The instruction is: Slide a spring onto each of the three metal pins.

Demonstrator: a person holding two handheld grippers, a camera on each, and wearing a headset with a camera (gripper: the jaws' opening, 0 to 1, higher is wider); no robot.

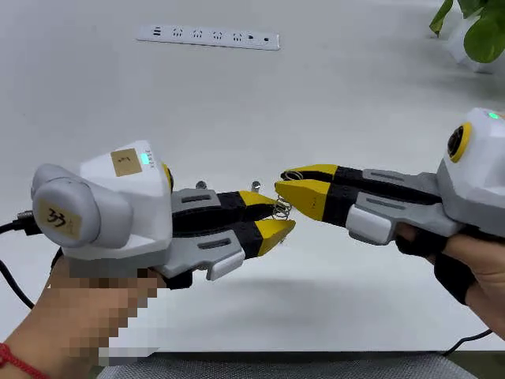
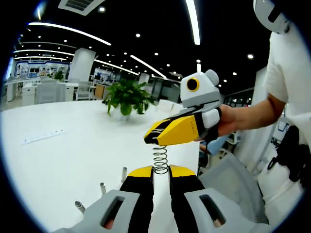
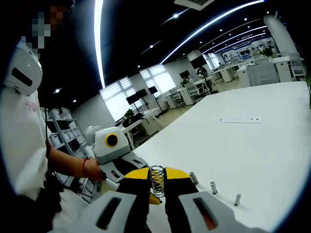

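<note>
A small metal spring (image 1: 282, 208) hangs in the air between my two grippers, which meet tip to tip above the white table (image 1: 237, 110). My left gripper (image 1: 278, 213) comes from the left and is shut on the spring's lower end (image 2: 160, 160). My right gripper (image 1: 290, 185) comes from the right and is shut on the spring (image 3: 156, 178) as well. Three short metal pins (image 3: 213, 187) stand upright and bare in a row on the table just beyond the grippers. Two of the pins (image 1: 200, 185) peek out behind the left gripper in the head view.
A white power strip (image 1: 207, 35) lies at the far edge of the table. A green potted plant (image 1: 473, 24) stands at the far right corner. A person's hands hold both grippers near the table's front edge.
</note>
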